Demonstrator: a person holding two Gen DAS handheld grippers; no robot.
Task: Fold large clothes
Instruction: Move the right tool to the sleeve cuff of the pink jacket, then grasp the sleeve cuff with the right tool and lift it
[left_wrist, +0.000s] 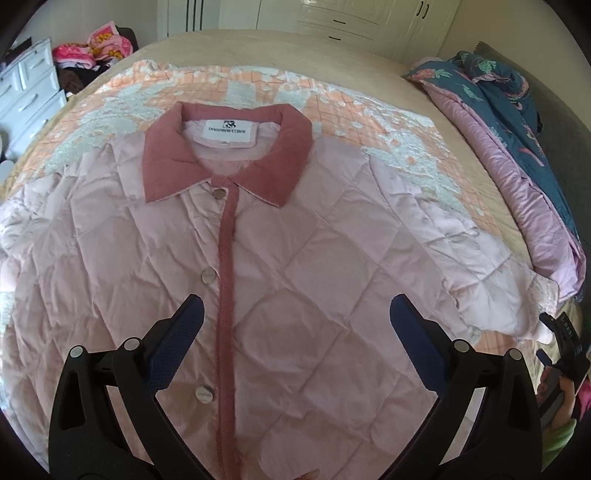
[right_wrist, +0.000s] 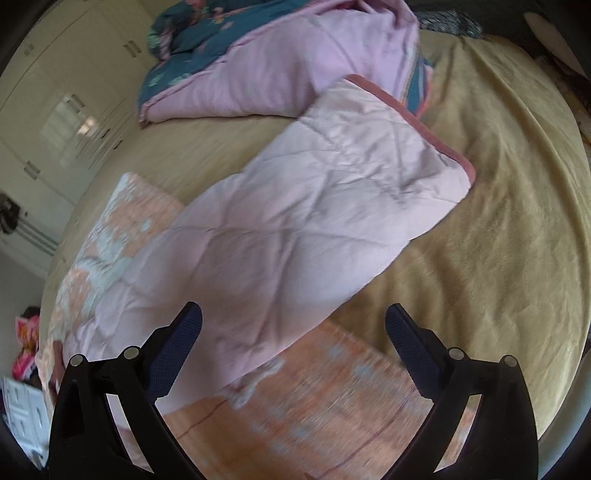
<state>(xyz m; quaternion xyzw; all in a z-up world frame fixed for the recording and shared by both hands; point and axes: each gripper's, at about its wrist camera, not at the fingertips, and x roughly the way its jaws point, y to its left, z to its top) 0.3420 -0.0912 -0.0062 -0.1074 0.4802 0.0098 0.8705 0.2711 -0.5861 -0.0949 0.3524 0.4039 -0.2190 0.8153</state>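
Note:
A pale pink quilted jacket (left_wrist: 303, 266) with a dusty-rose collar (left_wrist: 221, 162) lies flat and buttoned, front up, on a bed. My left gripper (left_wrist: 297, 314) is open and empty, hovering above the jacket's chest near the button placket. In the right wrist view the jacket's right sleeve (right_wrist: 295, 229) stretches out, its rose-trimmed cuff (right_wrist: 417, 114) pointing away. My right gripper (right_wrist: 293, 317) is open and empty just above the sleeve's upper part. The right gripper also shows at the right edge of the left wrist view (left_wrist: 561, 343).
The jacket rests on an orange-and-white patterned blanket (left_wrist: 388, 122) over a beige bedspread (right_wrist: 498, 240). A folded lilac and teal floral duvet (left_wrist: 517, 155) lies along the bed's right side. A grey drawer unit (left_wrist: 26, 88) and piled clothes (left_wrist: 96, 48) stand at far left.

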